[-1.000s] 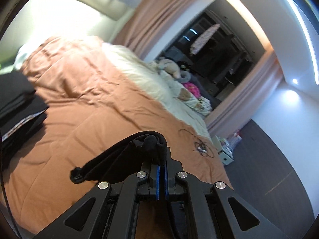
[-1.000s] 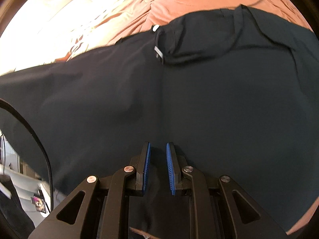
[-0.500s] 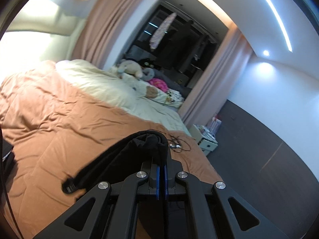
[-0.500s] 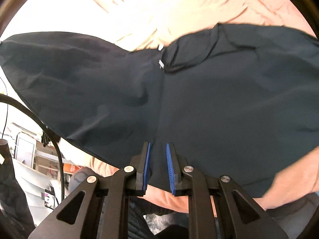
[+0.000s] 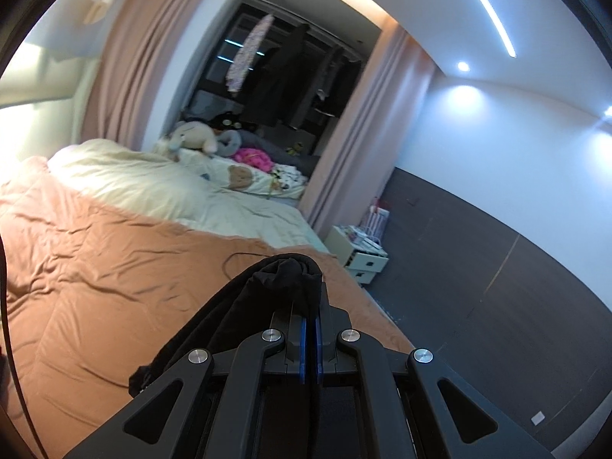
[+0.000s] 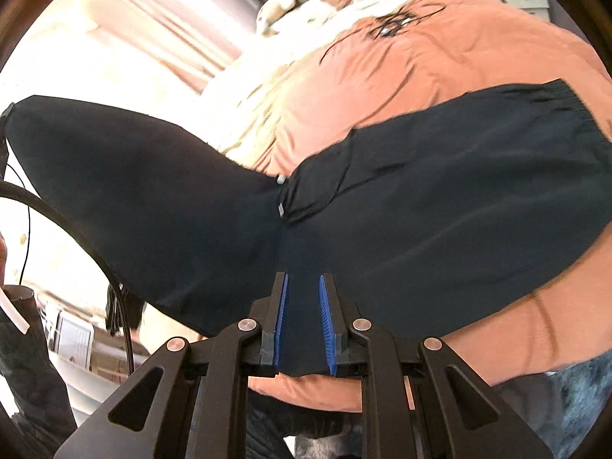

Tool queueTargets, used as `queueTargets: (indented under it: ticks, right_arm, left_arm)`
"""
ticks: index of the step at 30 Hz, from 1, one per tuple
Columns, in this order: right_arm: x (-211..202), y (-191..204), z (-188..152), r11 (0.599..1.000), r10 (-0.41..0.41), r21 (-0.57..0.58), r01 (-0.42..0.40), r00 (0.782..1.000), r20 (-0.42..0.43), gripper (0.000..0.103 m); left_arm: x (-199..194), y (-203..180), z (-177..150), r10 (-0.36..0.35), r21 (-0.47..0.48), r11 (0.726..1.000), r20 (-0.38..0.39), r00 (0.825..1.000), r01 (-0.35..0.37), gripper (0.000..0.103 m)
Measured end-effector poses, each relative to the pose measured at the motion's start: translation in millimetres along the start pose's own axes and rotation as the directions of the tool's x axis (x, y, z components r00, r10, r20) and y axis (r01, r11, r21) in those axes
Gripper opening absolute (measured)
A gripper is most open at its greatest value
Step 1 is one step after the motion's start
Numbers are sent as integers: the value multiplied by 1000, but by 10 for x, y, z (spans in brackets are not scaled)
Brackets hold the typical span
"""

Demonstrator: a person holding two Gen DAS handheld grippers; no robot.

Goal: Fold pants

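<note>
We held the black pants (image 6: pixel 420 210) up over the bed with both grippers, and most of the cloth hung clear of the orange duvet (image 6: pixel 440 57) beneath it. In the right wrist view, the right gripper (image 6: pixel 305 325) was clamped on an edge of the fabric, which filled the narrow gap between its blue pads (image 6: pixel 281 321). From there the garment spread away from us as a broad dark sheet. One part stretched to the left, while the elastic waistband (image 6: pixel 554 93) lay to the upper right. A small pale drawstring tip (image 6: pixel 280 179) showed near the middle of the cloth. In the left wrist view, the left gripper (image 5: pixel 310 329) was pressed fully together on a bunched fold of the same pants (image 5: pixel 283 279). That fold was heaped over the fingertips and trailed down to the left in a dark strip. Below it lay the orange duvet (image 5: pixel 95 267), creased and rumpled, with a thin dark cable (image 5: pixel 241 258) on it. Farther off we saw a cream blanket (image 5: pixel 126 179) and a pile of stuffed toys (image 5: pixel 195 137) against the pink curtain (image 5: pixel 126 57). A small white nightstand (image 5: pixel 359 254) stood beside the bed near the dark wall panel (image 5: pixel 497 248). A black cable (image 6: pixel 76 237) curved down the left side of the right wrist view.
</note>
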State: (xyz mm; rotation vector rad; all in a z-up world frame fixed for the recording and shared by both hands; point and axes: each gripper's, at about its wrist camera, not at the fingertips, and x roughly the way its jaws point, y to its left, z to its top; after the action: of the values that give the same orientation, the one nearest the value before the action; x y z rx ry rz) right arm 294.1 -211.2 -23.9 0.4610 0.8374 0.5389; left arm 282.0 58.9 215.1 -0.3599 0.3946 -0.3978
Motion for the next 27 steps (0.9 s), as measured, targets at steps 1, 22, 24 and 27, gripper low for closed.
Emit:
queueTargets:
  ticks: [1, 22, 24, 27]
  right_arm:
    - [-33, -56, 7, 1000, -2, 8, 1, 1000, 12, 14]
    - [-985, -1013, -231, 996, -54, 84, 38, 979, 194, 51]
    - [-995, -1072, -211, 994, -57, 98, 38, 979, 197, 51]
    - [-1060, -1194, -214, 992, -64, 121, 40, 978, 200, 51]
  left_arm:
    - [36, -61, 3, -6, 7, 1000, -6, 1000, 6, 3]
    - [1413, -1391, -272, -103, 106, 987, -180, 978, 123, 3]
    - [1538, -1490, -337, -112, 107, 985, -199, 974, 135, 3]
    - [1784, -1599, -459, -125, 101, 983, -235, 964, 152, 3]
